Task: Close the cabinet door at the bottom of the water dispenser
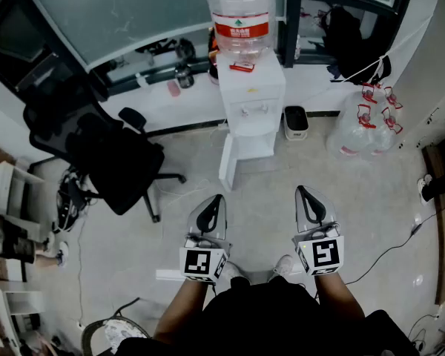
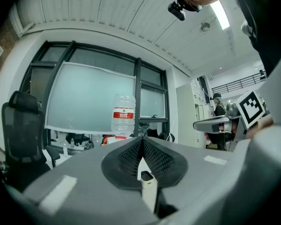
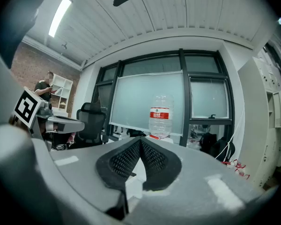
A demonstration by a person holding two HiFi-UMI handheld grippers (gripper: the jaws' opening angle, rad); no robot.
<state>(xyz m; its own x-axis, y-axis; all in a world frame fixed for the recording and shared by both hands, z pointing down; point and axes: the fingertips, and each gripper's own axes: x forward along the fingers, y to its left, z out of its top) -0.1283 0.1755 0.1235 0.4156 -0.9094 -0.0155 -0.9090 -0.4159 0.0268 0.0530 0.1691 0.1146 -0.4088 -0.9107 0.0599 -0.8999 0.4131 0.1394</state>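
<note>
The white water dispenser [image 1: 251, 99] stands against the far wall with a clear bottle [image 1: 239, 10] on top. Its bottom cabinet door [image 1: 227, 163] hangs open, swung out to the left, edge toward me. My left gripper [image 1: 217, 199] and right gripper [image 1: 302, 192] are held level side by side well short of it, both shut and empty. In the left gripper view the black pads [image 2: 152, 158] meet with nothing between them, and the bottle [image 2: 123, 116] shows beyond. The right gripper view shows its pads [image 3: 154, 158] closed too, with the bottle [image 3: 160, 116] ahead.
A black office chair [image 1: 111, 158] stands left of the dispenser. Spare water jugs [image 1: 363, 128] sit on the floor at right, and a small white bin [image 1: 296, 122] is beside the dispenser. Another person's legs [image 1: 11, 239] show at the left edge; cables lie on the floor.
</note>
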